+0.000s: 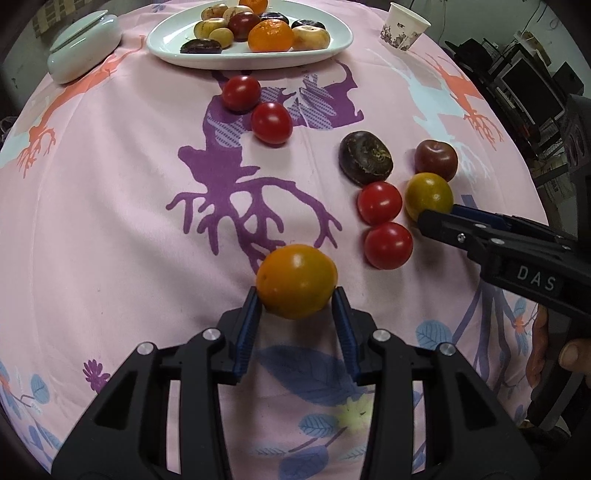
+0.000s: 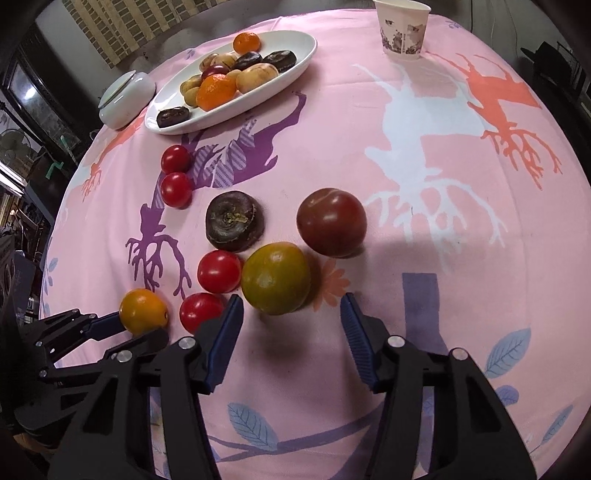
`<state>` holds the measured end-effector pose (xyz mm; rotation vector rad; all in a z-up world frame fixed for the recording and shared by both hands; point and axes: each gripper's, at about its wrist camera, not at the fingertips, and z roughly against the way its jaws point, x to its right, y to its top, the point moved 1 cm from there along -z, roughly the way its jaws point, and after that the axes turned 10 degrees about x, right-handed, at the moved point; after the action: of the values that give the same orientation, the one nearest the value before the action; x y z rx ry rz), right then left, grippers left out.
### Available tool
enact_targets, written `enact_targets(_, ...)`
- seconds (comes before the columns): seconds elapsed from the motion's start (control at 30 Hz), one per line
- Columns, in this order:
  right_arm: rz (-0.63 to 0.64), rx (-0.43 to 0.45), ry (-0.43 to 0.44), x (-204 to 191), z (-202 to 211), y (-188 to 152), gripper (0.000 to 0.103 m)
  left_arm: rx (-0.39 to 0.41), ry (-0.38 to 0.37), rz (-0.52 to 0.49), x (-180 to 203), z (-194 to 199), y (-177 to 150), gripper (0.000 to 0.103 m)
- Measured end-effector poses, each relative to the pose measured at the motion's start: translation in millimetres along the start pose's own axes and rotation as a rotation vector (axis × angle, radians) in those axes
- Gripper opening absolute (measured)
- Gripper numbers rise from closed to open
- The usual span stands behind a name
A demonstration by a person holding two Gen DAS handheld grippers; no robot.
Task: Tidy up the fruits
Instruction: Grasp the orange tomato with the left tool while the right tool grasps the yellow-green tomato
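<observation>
On the table: a pink cloth (image 1: 110,221) printed with purple, orange and white shapes covers the whole top, with loose fruit scattered across it.
Left gripper (image 1: 297,301): its two blue pads are pressed against the sides of an orange fruit (image 1: 296,280); the right wrist view shows the same grip low at the left edge.
Right gripper (image 2: 291,301): jaws stand apart, with nothing pressed between them; the left pad is just beside a yellow-green fruit (image 2: 276,277), the right pad is clear of it, and the fruit lies just beyond the tips.
Near the yellow-green fruit: a dark red plum (image 2: 331,222) sits just behind it to the right, a flat dark brown fruit (image 2: 234,221) behind it to the left, and two red tomatoes (image 2: 218,271) lie close on its left side, one in front of the other.
Farther back: two more red tomatoes (image 1: 272,122) lie touching on the purple print, between the loose group and the plate.
White plate (image 1: 166,40): at the far side of the table, holding tangerines, pale yellow-brown fruits, a red one and several dark flat ones.
Beside the plate: a pale lidded dish (image 1: 83,48) on its left.
Far right: a paper cup (image 2: 402,29) stands upright, well apart from the fruit.
Person: part of a hand (image 1: 574,356) shows behind the right gripper's handle.
</observation>
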<state>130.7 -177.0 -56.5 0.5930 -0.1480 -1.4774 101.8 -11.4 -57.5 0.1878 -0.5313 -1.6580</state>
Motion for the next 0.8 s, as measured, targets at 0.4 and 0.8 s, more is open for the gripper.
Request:
enact_targets(0.4,0.022,-0.013,0.022,-4,-8,4,0.04,-0.017,0.008,-0.006,5,-3,4,0.046)
enact_targets(0.8,-0.037,-0.059,0.042,19,16,-18,0.04,-0.001,0.041,-0.036,5,-3,9,0.049)
